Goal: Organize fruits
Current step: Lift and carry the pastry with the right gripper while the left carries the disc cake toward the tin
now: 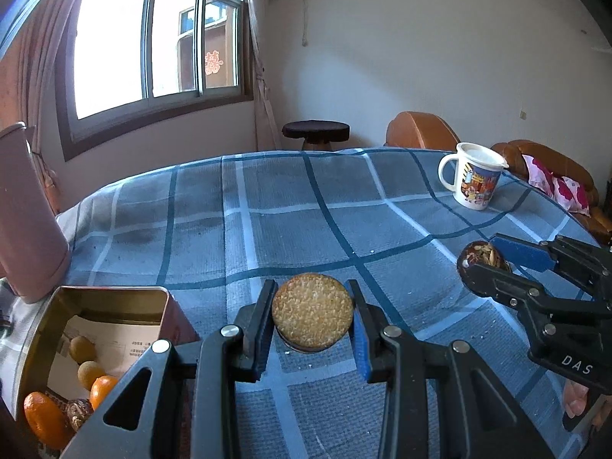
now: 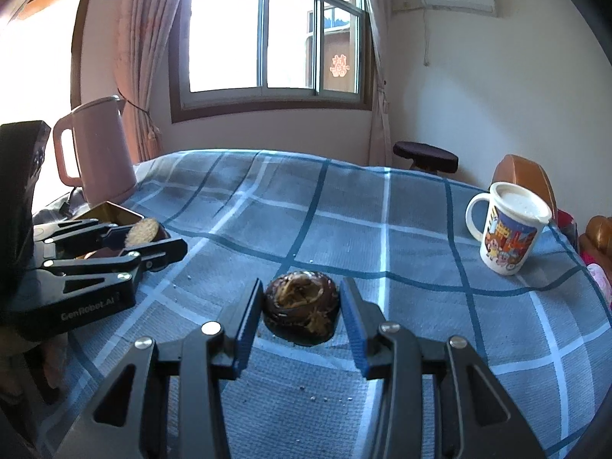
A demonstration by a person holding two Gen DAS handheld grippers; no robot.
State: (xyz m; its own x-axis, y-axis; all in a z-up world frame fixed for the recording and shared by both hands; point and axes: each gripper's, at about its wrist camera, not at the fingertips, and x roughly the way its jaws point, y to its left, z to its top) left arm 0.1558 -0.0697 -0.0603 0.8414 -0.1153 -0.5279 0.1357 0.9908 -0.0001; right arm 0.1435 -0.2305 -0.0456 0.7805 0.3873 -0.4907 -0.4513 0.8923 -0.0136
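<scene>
The left gripper (image 1: 313, 319) pinches a round, crumbly sesame-crusted cake (image 1: 312, 314) by its rim, at 1 o'clock from the open gold tin (image 1: 95, 319); likely light and brittle. The right gripper (image 2: 302, 315) brackets a dark nut-topped pastry (image 2: 302, 311), contact unclear.

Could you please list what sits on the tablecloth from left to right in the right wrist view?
Pink kettle → gold rectangular tin → dark round pastry between the right tool's fingers → white cartoon mug.
</scene>
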